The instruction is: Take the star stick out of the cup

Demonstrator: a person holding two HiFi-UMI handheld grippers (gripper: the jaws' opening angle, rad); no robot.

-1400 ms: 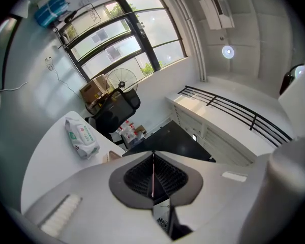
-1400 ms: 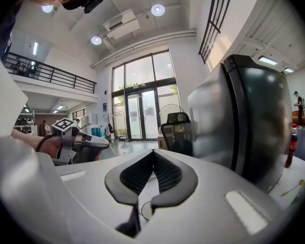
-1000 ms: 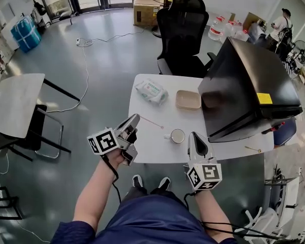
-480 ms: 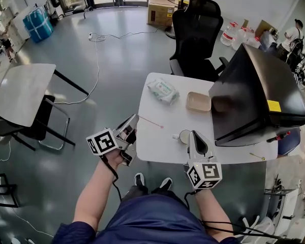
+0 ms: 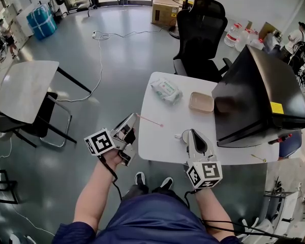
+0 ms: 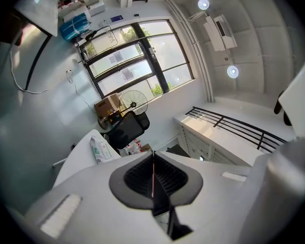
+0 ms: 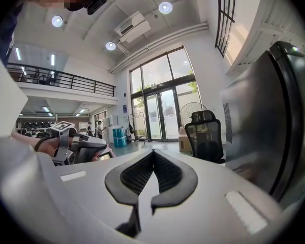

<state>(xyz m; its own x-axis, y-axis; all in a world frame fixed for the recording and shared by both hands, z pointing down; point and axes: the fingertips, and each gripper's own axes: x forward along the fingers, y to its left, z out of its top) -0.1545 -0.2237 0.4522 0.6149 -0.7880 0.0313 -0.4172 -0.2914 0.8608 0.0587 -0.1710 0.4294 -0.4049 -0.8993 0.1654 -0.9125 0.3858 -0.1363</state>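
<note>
My left gripper (image 5: 134,117) is shut on a thin red star stick (image 5: 150,121). The stick reaches right from the jaw tips over the white table (image 5: 160,149), and its pink end hangs left of the cup. In the left gripper view the stick (image 6: 153,174) shows as a red line pinched between the closed pads. The white cup (image 5: 183,135) stands near the table's front edge, mostly hidden behind my right gripper (image 5: 192,131). The right gripper's jaws meet at their tips with nothing between them (image 7: 152,151).
A pack of wipes (image 5: 165,90) and a beige tray (image 5: 201,101) lie further back on the table. A big black monitor (image 5: 259,95) covers its right side. A black office chair (image 5: 201,34) stands behind it, and a grey table (image 5: 20,95) at the left.
The head view has swung, so the table sits further right in the picture. The left gripper keeps its hold on the stick. The cup is now more hidden behind the right gripper.
</note>
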